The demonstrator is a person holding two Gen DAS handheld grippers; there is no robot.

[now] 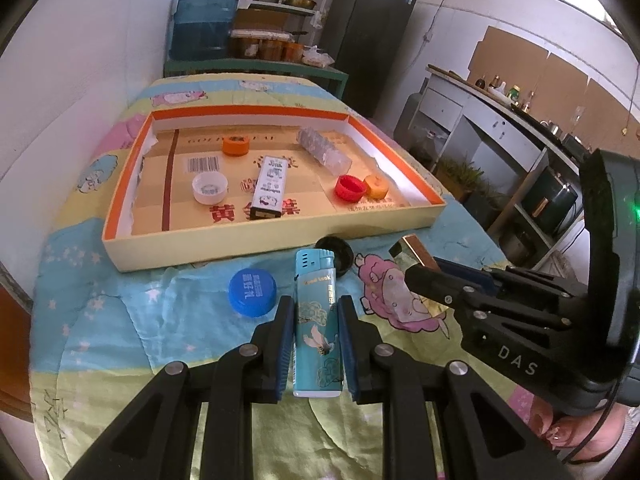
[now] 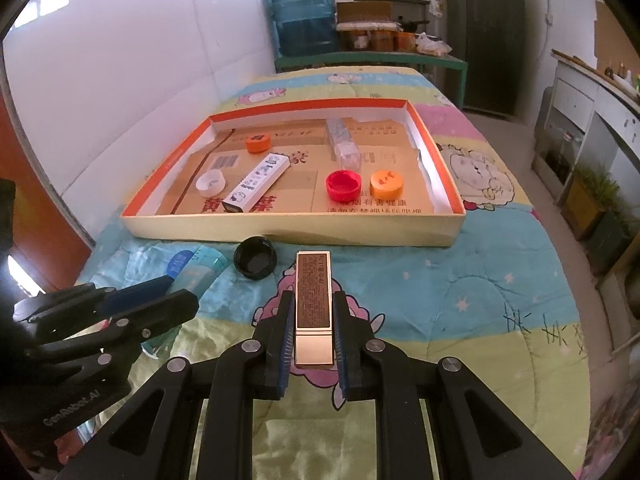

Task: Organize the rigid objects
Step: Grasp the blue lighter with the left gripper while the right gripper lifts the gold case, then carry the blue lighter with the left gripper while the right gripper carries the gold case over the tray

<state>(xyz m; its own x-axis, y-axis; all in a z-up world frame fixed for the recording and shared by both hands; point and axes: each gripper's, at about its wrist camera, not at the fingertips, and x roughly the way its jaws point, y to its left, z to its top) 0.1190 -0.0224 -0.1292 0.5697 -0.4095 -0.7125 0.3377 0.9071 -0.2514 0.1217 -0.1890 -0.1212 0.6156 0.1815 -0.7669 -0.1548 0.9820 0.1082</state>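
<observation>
While clamped on a teal printed plastic lighter [image 1: 318, 320], left claw [image 1: 316, 312] angled down just before the shallow orange-rimmed cardboard tray [image 1: 276, 236] lettered "GOLD". Right claw [image 2: 312, 312], marked "DAS", likewise tilted, gripping a slim gold rectangular case [image 2: 313, 304] near that tray.

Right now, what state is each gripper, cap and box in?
Left gripper: shut on the blue lighter.
Right gripper: shut on the gold box.
Black cap: on the blanket, open side up.
Blue cap: on the blanket, top up.
Red cap: in the tray, open side up.
White cap: in the tray, open side up.
</observation>
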